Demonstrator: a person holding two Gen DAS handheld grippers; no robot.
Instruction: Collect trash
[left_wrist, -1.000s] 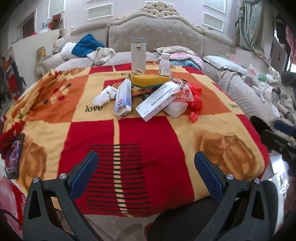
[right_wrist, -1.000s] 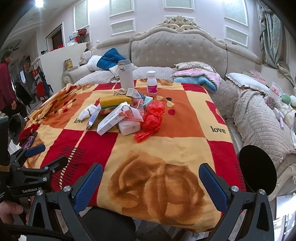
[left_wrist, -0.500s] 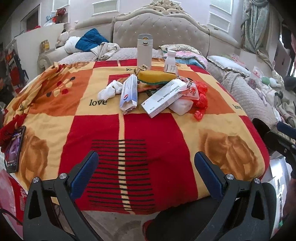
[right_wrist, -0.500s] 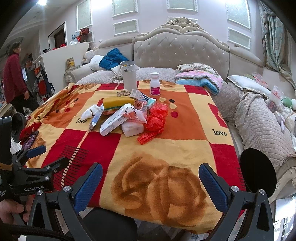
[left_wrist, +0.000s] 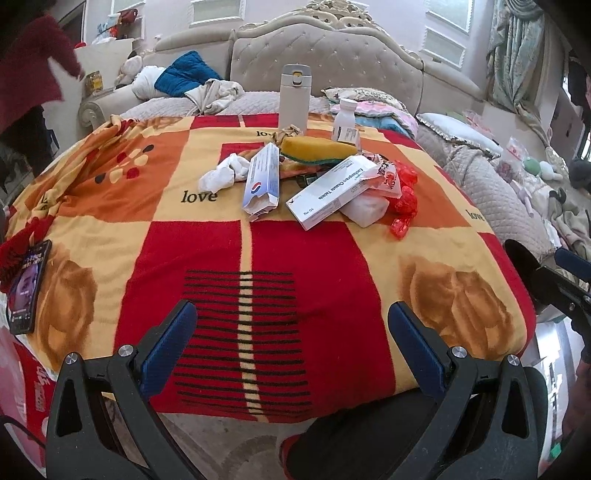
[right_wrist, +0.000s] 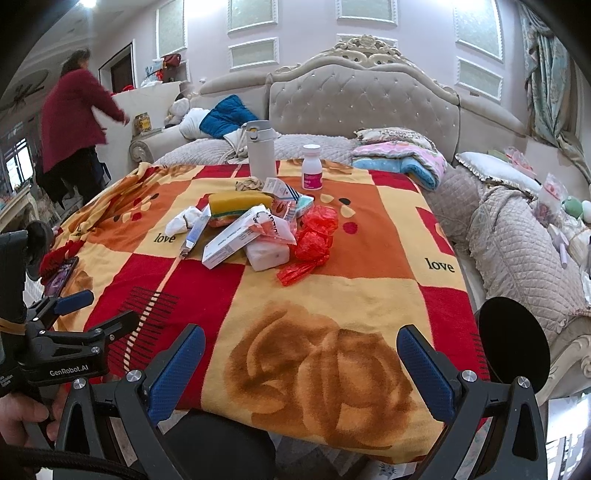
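A heap of trash lies on the far half of the red and yellow blanket (left_wrist: 295, 258): a white tablet box (left_wrist: 330, 192) (right_wrist: 231, 242), a toothpaste box (left_wrist: 261, 179), a crumpled white tissue (left_wrist: 221, 175) (right_wrist: 184, 219), a red plastic bag (left_wrist: 404, 201) (right_wrist: 314, 240), a white wrapped pack (right_wrist: 267, 254) and a yellow sponge (left_wrist: 317, 149) (right_wrist: 238, 203). My left gripper (left_wrist: 291, 328) hangs open over the blanket's near edge, well short of the heap. My right gripper (right_wrist: 301, 350) is open too, above the brown rose pattern.
A grey flask (left_wrist: 293, 96) (right_wrist: 261, 153) and a white pill bottle (left_wrist: 345, 120) (right_wrist: 311, 171) stand behind the heap. A phone (left_wrist: 27, 288) lies at the blanket's left edge. A person in a red top (right_wrist: 72, 125) stands far left. Pillows (right_wrist: 397, 155) lie against the padded headboard.
Both grippers have risen and edged towards the heap, still open. The person in red has walked from the far left towards the white counter.
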